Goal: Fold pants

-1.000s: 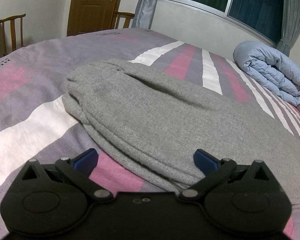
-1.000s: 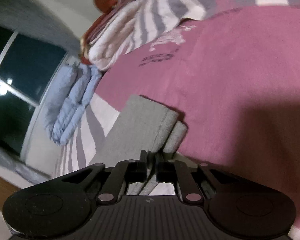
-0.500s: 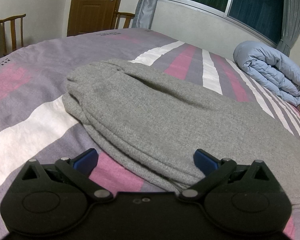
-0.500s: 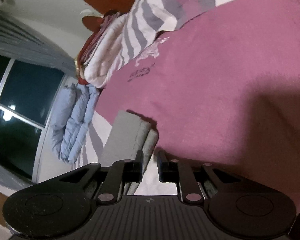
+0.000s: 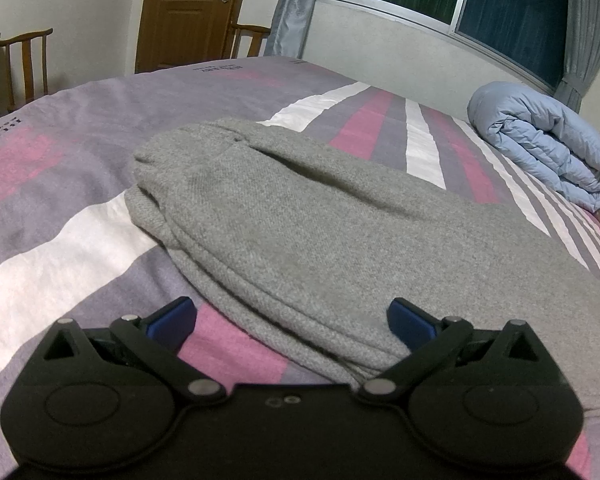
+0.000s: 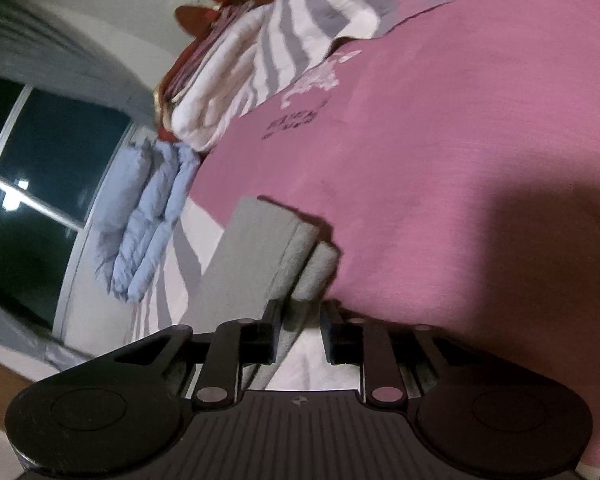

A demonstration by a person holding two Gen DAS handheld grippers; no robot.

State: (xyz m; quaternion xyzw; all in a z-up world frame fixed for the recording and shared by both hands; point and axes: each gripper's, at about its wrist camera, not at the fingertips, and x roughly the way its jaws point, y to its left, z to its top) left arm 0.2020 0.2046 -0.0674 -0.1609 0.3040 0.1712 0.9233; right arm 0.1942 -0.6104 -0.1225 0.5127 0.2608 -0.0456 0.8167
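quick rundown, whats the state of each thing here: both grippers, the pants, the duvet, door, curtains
left gripper: open, low at the edge of the pants, gripping nothing
right gripper: part open, pants' cuff end between its fingers
grey pants: folded lengthwise, flat on the bed
blue duvet: rolled up by the window
door: shut
curtains: tied back

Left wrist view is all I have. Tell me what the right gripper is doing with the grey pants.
Observer: The right gripper has its jaws a little apart, with the leg end of the grey pants between them.
Operator: Describe that end.
Observer: Two cuffs lie stacked on a plain pink part of the bedsheet.
Operator: Report what lies beyond them.
Observer: A striped white-and-grey bundle lies at the far edge of the pink area.
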